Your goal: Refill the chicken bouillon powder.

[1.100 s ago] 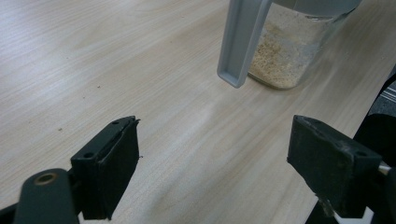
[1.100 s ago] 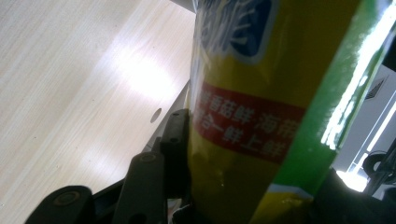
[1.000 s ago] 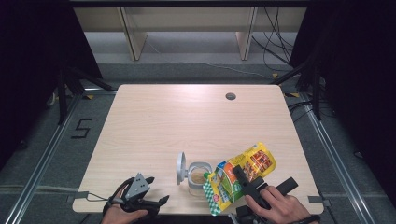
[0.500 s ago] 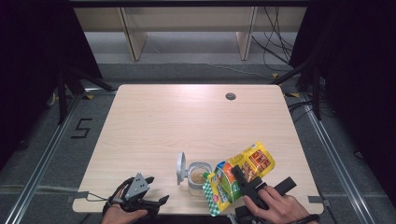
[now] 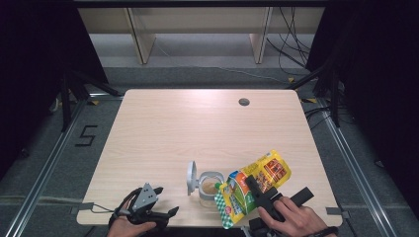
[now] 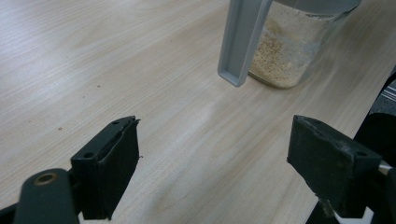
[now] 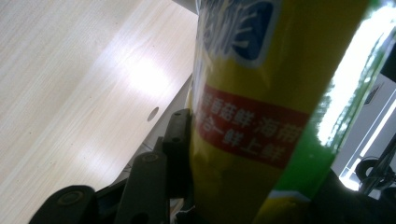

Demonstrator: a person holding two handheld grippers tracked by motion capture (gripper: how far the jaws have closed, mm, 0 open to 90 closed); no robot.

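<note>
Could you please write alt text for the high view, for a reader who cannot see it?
The right gripper holds a yellow pouch tilted over an open jar of pale powder near the table's front edge. The left gripper rests open to the jar's left, holding nothing.

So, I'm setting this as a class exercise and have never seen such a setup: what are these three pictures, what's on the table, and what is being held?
There is no machine here: a person works at a wooden table with a hand-held gripper in each hand.

The high view looks down from above the person's side. The other two pictures come from small cameras riding on each gripper, looking along its two black fingers.

On the table stands a small clear jar of pale grains, its grey lid flipped open.

The right gripper is clamped on a yellow and green packet, tilted with one end near the jar's mouth. The left gripper rests near the table's front edge, fingers apart and holding nothing.
</note>
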